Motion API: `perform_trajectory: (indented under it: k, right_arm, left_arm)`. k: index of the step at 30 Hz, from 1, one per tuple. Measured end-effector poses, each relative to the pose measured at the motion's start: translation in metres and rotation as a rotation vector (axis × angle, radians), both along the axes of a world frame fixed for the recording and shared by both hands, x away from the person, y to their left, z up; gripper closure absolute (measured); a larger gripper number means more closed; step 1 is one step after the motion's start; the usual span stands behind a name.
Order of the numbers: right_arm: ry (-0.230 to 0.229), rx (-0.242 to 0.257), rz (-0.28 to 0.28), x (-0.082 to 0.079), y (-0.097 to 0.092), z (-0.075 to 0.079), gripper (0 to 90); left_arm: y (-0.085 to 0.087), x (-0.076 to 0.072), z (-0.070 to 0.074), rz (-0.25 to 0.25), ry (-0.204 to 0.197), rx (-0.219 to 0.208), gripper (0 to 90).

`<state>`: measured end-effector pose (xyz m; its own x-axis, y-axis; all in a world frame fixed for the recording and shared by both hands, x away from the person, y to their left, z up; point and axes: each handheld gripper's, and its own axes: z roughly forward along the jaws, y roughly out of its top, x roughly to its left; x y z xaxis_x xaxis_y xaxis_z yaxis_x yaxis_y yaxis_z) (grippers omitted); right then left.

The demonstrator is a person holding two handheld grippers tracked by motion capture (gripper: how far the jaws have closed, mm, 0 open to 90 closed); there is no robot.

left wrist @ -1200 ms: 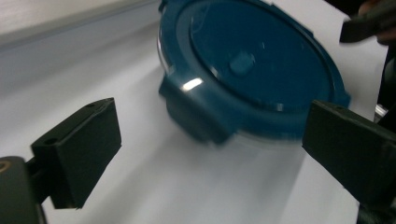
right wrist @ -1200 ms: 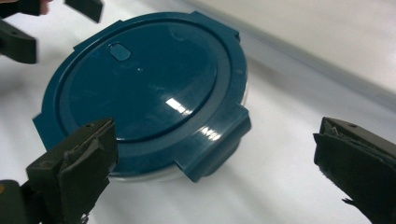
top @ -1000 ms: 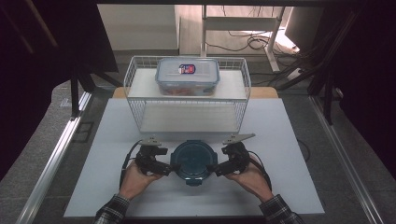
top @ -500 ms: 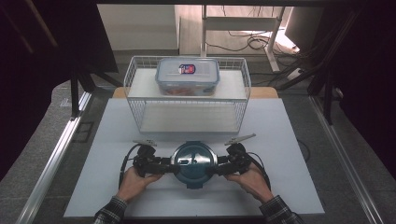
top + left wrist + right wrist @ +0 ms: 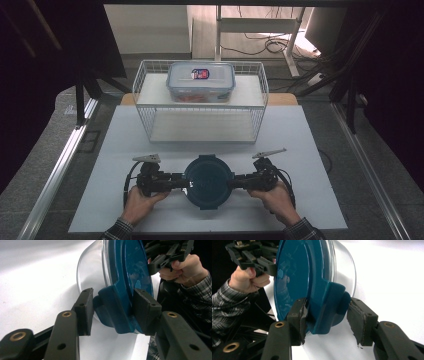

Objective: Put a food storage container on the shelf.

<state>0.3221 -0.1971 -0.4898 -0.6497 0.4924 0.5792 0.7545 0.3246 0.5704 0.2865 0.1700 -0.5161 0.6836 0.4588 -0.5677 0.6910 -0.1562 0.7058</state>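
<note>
A round clear container with a dark blue lid (image 5: pixel 208 181) sits on the white table near its front edge. My left gripper (image 5: pixel 184 181) reaches in from its left, my right gripper (image 5: pixel 232 181) from its right. In the left gripper view the jaws have just been closing, and the left gripper (image 5: pixel 113 311) holds the lid's blue side latch (image 5: pixel 112 310) between its pads. The right gripper view has the right gripper (image 5: pixel 325 315) likewise closing onto the opposite latch (image 5: pixel 327 307), pads against it. The container rests on the table.
A white wire rack (image 5: pixel 200 125) stands at the back middle of the table. On top of it sits a rectangular clear box (image 5: pixel 201 81) with a red and blue label. The table's front edge (image 5: pixel 210 231) runs just behind the person's hands.
Both grippers have moved inward to the round container's sides. Their jaws have narrowed from wide open onto the lid's two side latches.
</note>
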Motion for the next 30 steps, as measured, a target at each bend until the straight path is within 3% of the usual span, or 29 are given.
perform_trajectory:
  k: [4, 6, 9, 12, 16, 21, 25, 30]
  right_arm:
    - [0.021, 0.003, -0.030, -0.001, 0.002, 0.002, 53.1]
    - [0.005, -0.002, -0.032, -0.002, 0.004, 0.003, 53.4]
    - [-0.005, -0.009, -0.048, -0.005, 0.006, 0.006, 53.6]
    - [0.016, 0.001, -0.072, -0.007, 0.005, 0.006, 55.1]
    - [0.059, 0.021, -0.116, -0.009, 0.003, 0.005, 56.4]
    - [-0.033, -0.026, -0.112, -0.014, 0.010, 0.014, 56.6]
    - [-0.045, -0.004, -0.106, -0.010, 0.011, 0.016, 56.1]
    - [-0.085, -0.007, -0.108, -0.005, 0.013, 0.023, 55.6]
  left_arm:
    - [0.001, -0.005, -0.003, 0.028, 0.024, -0.012, 52.6]
    - [0.002, -0.008, -0.004, 0.038, 0.031, -0.007, 51.5]
    - [0.003, -0.010, -0.008, 0.064, 0.076, -0.037, 51.5]
    - [0.003, -0.011, -0.007, 0.094, 0.112, -0.059, 54.2]
    - [0.000, -0.012, -0.002, 0.113, 0.106, -0.055, 55.1]
    - [0.004, -0.008, 0.004, 0.146, 0.087, -0.054, 56.4]
    - [0.005, -0.007, 0.017, 0.159, 0.041, -0.030, 56.5]
    - [0.004, -0.005, 0.024, 0.159, 0.025, -0.030, 56.8]
